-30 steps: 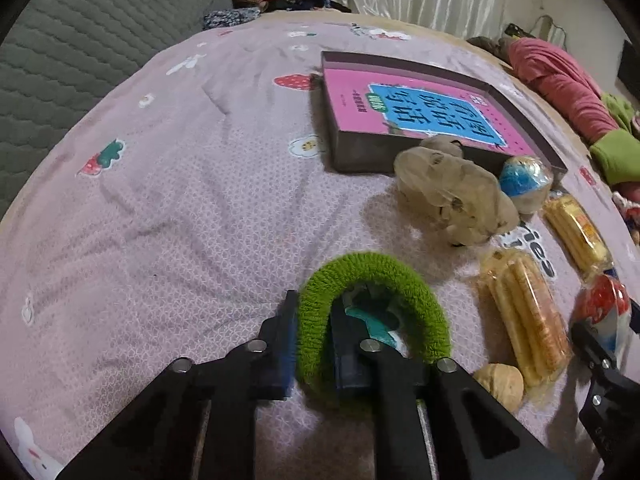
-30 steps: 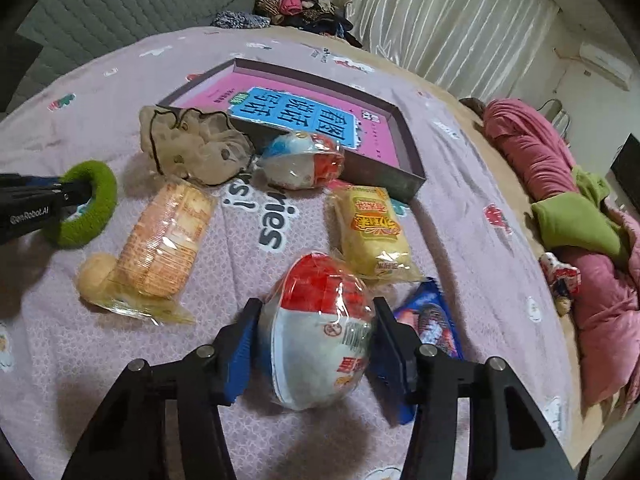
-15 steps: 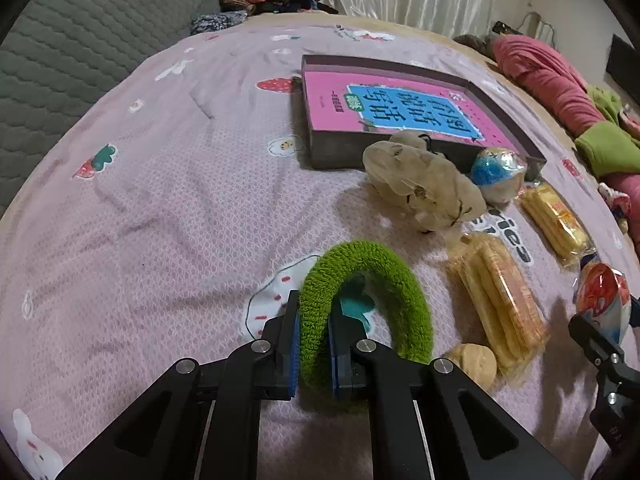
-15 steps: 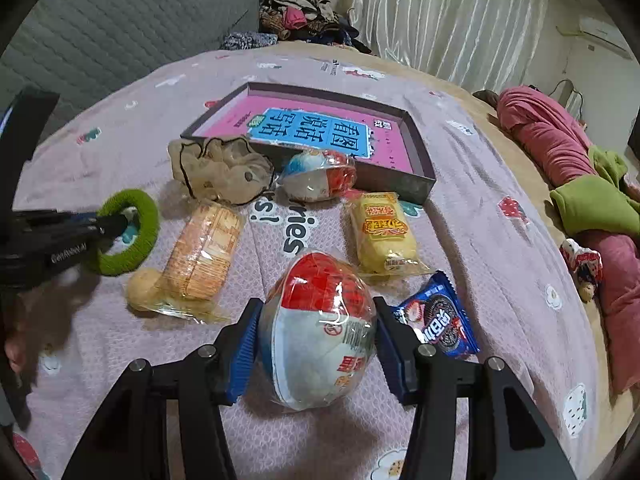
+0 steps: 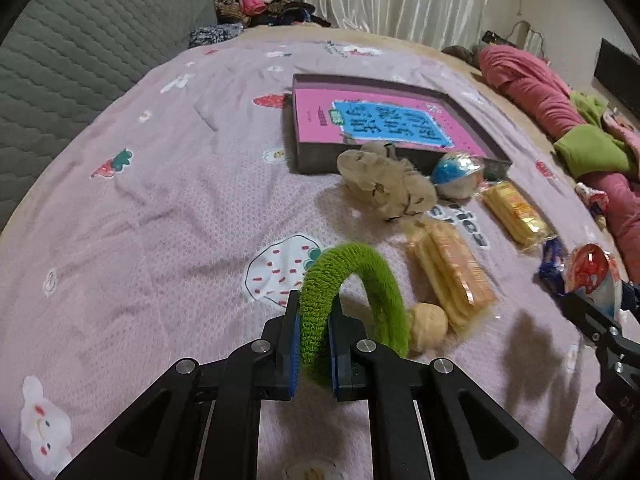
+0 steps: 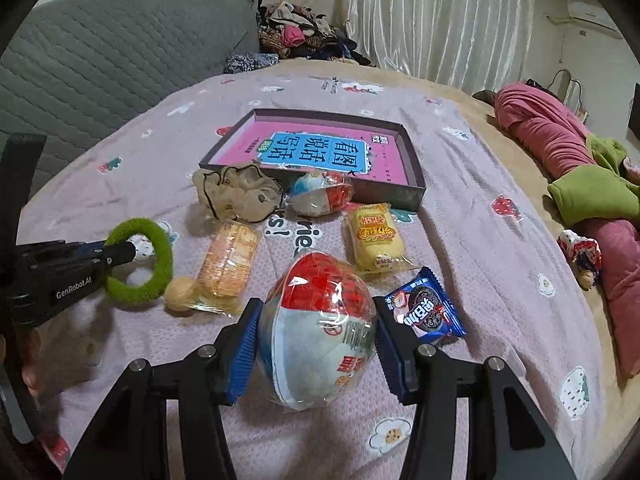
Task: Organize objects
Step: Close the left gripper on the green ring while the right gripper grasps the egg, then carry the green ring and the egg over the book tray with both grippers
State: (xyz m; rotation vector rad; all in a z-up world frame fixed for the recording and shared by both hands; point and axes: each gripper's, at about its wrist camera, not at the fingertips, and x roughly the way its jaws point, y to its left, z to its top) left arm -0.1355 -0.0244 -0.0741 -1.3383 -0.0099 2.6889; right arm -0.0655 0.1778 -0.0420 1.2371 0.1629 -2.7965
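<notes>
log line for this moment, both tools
left tool: shut on green ring | right tool: shut on wrapped egg | box: holds book only

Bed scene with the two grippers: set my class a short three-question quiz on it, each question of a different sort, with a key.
1. True or false: the left gripper is shut on the green hair ring.
2. Multiple choice: what does the right gripper hold? A) the blue cookie packet B) the red-and-white wrapped egg C) the beige scrunchie
3. Fill the gap: the pink book lies inside the shallow dark ____.

Key: 1 true; 2 B; 3 box.
</notes>
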